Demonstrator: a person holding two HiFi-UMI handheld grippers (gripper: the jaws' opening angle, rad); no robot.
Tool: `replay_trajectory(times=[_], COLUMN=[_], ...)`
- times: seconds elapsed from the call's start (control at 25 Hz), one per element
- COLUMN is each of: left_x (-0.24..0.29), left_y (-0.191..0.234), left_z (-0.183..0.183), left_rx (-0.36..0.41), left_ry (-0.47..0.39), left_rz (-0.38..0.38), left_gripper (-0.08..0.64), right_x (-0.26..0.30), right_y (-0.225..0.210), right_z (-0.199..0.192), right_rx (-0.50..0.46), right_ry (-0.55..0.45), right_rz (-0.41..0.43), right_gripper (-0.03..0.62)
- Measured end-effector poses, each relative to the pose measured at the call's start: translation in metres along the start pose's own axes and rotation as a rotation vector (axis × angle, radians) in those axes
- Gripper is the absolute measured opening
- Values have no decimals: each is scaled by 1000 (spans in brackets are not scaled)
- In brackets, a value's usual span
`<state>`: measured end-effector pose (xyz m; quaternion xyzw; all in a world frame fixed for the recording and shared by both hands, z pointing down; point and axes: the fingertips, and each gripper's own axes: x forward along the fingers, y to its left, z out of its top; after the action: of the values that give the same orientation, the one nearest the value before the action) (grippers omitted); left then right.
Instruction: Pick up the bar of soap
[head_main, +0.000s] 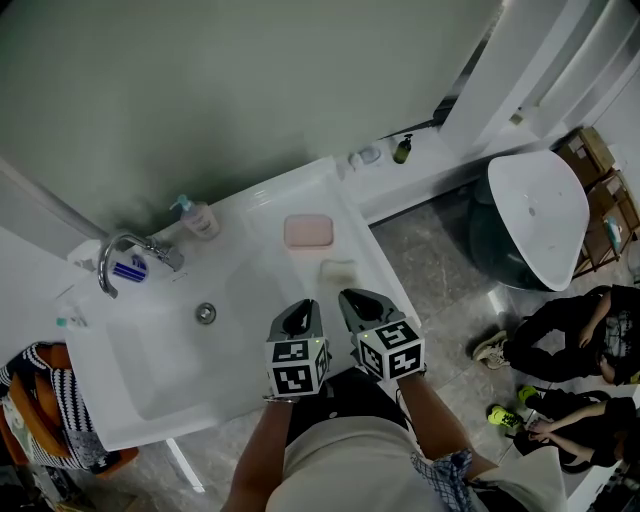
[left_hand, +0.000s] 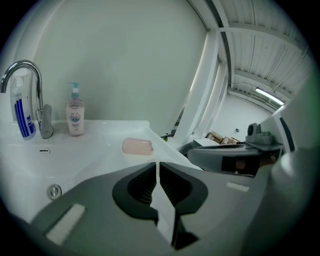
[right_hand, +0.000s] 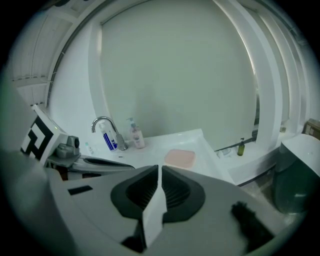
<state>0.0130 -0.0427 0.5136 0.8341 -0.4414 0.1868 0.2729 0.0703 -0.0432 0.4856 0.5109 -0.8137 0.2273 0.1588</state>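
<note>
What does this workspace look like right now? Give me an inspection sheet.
Surface: white sink counter, basin at left.
Job's things: pink bar and smaller pale block lie apart on the counter; which is the soap is unclear.
Clutter: pump bottle, faucet, dark bottle on the ledge.
Grippers: left claw and right claw shut, empty, short of both.
Cables: nothing seen.
Surroundings: toilet; people seated on the floor.
</note>
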Motion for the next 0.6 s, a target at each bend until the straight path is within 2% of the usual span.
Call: replay_trajectory(times=[0.16,0.32,0.6], left_x=[-2,-7,-10], left_y=[-1,0,-1], left_z=[-12,-12,-15], left_rx=[-22,-12,-14], left_ry=[18,0,1], left_rz=[-15,-1,-2], left_gripper=[25,23,21], right_x=[2,3,2], right_y=[8,13,22], right_z=[-7,-17,-29], right_rx=[3,12,-13], right_ry=[22,68,124], right_rz=[-24,-56,-64], right_gripper=[26,17,15])
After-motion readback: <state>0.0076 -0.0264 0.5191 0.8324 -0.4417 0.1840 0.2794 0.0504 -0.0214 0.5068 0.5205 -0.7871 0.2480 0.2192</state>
